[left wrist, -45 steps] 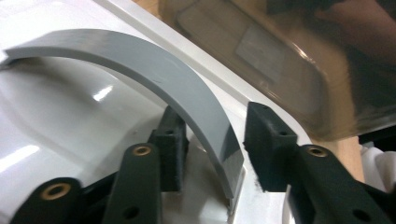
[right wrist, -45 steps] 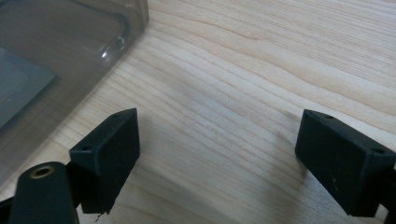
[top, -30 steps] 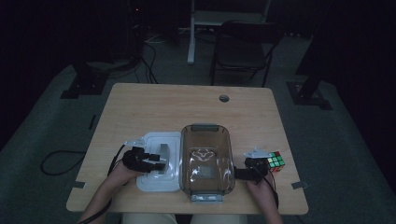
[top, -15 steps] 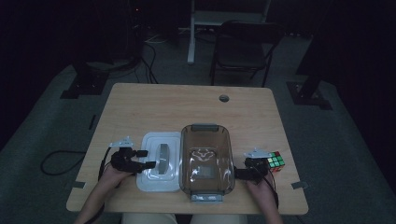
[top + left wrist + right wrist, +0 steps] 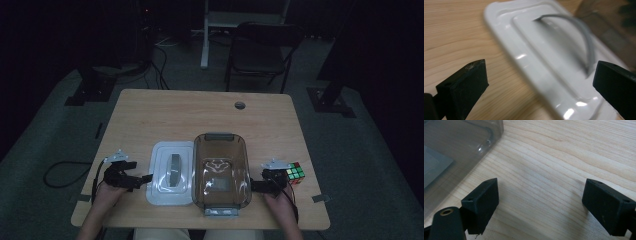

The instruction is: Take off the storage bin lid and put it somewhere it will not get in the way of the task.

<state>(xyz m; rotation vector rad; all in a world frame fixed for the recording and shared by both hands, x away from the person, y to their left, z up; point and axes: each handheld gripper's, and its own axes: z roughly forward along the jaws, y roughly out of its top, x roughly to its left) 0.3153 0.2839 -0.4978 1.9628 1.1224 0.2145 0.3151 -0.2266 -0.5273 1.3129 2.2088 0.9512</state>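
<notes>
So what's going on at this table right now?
A person works two hand-held grippers around a clear brown container. Its white lid lies flat on the table just left of it. The left gripper has just been opening; nothing sits between its jaws, which stand at the lid's left edge. The right gripper waits open at the container's right side, a colour cube beside it.

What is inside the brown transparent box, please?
Through the clear box, a paler square patch and some glints show at its bottom; whether that patch is a label or an object cannot be told. No other item shows inside. The white lid lies beside it.
</notes>
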